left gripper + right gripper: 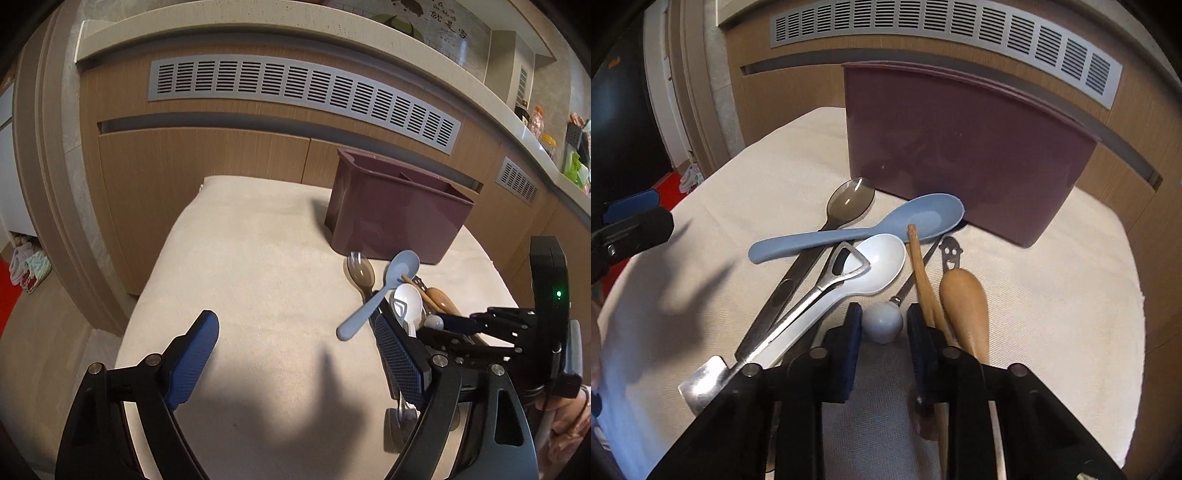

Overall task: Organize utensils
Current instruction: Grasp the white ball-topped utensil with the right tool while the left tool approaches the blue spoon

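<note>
Utensils lie heaped on a cream cloth, just near of a purple bin that stands at the far right of the cloth.

From the left wrist view, the left gripper hangs over bare cloth with its blue pads spread wide and nothing between them. Its right finger sits just beside the heap. A blue spoon lies across the pile, bowl toward the bin, with a smoky spoon to its left and a white spoon near of it. The right gripper reaches in from the right, its tips at a small white ball.

From the right wrist view, the right gripper has its jaws drawn narrow around the ball, the knob of a thin metal tool with a face-shaped end; whether the pads actually press on it I cannot tell. A wooden spoon lies right of the ball, with a thin stick beside it. A metal opener rests on the white spoon, under the blue spoon. The bin stands just beyond.
</note>
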A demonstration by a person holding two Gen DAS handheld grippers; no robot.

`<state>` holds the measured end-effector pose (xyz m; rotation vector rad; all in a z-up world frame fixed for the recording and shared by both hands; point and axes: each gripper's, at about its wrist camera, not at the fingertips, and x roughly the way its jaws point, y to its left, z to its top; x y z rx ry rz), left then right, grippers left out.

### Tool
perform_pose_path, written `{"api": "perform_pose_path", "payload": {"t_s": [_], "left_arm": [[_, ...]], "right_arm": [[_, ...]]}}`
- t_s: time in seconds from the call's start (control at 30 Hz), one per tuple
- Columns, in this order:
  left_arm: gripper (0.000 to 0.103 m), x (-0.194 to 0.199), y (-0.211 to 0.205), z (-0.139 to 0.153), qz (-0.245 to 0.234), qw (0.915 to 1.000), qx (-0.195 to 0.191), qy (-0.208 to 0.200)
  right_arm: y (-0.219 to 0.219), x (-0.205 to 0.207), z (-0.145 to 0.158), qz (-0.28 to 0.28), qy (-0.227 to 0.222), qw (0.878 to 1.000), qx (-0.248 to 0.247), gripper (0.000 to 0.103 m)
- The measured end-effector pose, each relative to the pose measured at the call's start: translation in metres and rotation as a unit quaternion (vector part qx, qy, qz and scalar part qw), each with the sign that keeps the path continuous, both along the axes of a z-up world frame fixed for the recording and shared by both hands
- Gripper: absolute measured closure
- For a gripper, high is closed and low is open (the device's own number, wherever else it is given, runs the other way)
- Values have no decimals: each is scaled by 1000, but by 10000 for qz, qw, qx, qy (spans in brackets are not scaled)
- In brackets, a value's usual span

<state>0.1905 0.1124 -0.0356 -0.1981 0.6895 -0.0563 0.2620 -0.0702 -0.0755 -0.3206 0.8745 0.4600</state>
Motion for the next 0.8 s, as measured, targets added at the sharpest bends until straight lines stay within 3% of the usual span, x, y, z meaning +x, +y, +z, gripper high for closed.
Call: {"api": "perform_pose_path", "payload": {"t_s": [0.3, 0.43, 0.57, 0.73, 0.8], "left_arm": [[17, -12, -29, 0, -359, 9991, 142, 197], [17, -13, -43, 2, -582, 9979, 87, 263], [31, -6, -57, 9, -879, 9954, 219, 306], [36, 40, -91, 20, -1811, 9809, 360, 613], [36, 70, -115, 18, -2369, 9661, 595, 829]], "right_arm": [[-35, -24, 65, -269, -875, 9958, 87, 84], [-58, -30, 95, -367, -922, 9939, 479, 84], [-80, -33, 112, -406, -768, 9935, 734, 84], [-98, -30, 112, -516, -666, 9932, 798, 84], [-104, -30, 109, -535, -619, 9934, 810, 84]]}}
